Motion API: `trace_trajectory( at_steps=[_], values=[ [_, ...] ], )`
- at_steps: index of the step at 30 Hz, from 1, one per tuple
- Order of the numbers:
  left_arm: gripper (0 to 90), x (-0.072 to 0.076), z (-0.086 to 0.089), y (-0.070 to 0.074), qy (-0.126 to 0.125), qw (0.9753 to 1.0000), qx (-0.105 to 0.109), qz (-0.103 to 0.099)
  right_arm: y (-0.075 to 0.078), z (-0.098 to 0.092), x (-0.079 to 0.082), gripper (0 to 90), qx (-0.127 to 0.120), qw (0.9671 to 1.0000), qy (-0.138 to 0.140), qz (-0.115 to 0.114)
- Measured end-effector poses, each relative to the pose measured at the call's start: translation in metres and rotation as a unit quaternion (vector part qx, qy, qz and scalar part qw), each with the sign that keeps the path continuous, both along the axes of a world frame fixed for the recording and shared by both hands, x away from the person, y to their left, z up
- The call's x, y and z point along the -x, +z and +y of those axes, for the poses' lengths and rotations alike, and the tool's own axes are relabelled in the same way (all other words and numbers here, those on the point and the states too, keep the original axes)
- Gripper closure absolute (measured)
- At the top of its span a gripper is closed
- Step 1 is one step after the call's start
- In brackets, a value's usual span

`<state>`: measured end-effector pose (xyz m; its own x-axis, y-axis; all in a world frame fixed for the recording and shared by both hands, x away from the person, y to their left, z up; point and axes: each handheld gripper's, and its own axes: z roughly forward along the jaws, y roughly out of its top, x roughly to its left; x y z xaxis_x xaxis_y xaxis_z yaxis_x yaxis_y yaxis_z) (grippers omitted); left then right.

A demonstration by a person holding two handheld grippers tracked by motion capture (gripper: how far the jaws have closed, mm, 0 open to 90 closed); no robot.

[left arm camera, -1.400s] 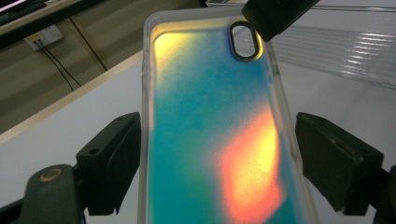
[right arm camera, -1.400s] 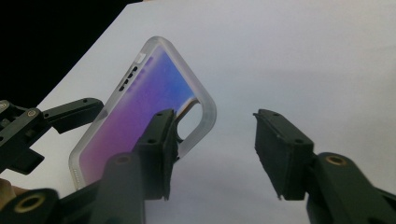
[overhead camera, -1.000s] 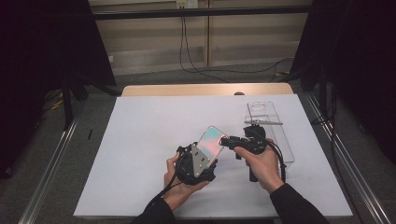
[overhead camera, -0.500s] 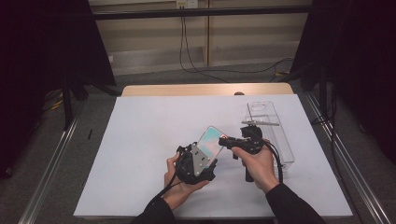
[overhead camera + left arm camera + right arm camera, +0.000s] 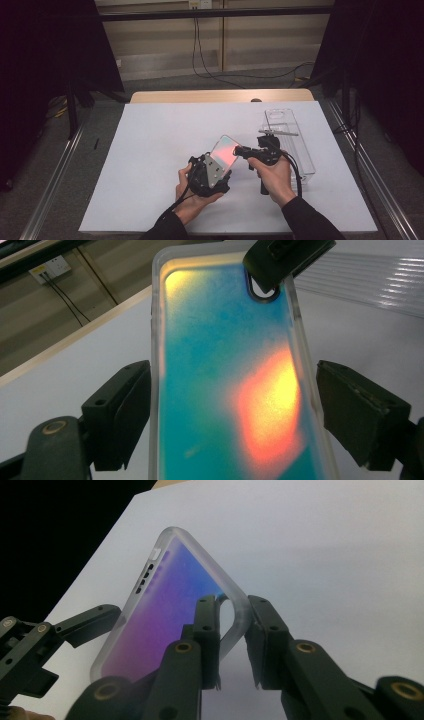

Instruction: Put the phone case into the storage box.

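An iridescent phone case (image 5: pixel 226 150) with a frosted clear rim is held tilted above the white table. My left gripper (image 5: pixel 220 162) grips its lower part. In the left gripper view the case (image 5: pixel 225 365) glows teal and orange, and the left gripper (image 5: pixel 232 410) has one jaw against each long edge. My right gripper (image 5: pixel 240 150) is shut on the upper corner by the camera cutout. The right gripper view shows the case (image 5: pixel 170 595) in purple, with the right gripper (image 5: pixel 235 625) pinching its rim. One finger of the left gripper (image 5: pixel 85 622) shows at lower left.
A clear plastic box (image 5: pixel 300 150) lies on the right side of the white table (image 5: pixel 150 150), just beyond my right hand, with a thin metal bar (image 5: pixel 278 132) across it. A wooden edge (image 5: pixel 220 96) runs along the table's far side.
My right gripper has shifted slightly left, closer onto the case's corner. The left gripper and the case have hardly moved.
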<state>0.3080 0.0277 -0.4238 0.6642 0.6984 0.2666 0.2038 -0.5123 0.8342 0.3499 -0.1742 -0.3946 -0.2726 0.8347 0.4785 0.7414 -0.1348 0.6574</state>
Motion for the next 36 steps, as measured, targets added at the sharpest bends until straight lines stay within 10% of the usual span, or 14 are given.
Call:
trace_trajectory(
  at_steps=[13,25,36],
  values=[
    [17.0,0.001,0.0,-0.002,0.009,0.9998,-0.013,-0.011,0.0,0.002,-0.002,77.9,-0.017,0.9998,-0.008,0.003],
    [17.1,0.003,-0.001,0.0,0.008,0.9996,-0.011,-0.024,-0.005,0.01,-0.003,73.0,0.015,0.999,-0.038,0.018],
    [16.8,-0.002,0.001,-0.004,0.023,0.9995,-0.009,-0.017,-0.006,0.013,-0.003,79.1,0.013,0.9988,-0.044,-0.019]
  ],
)
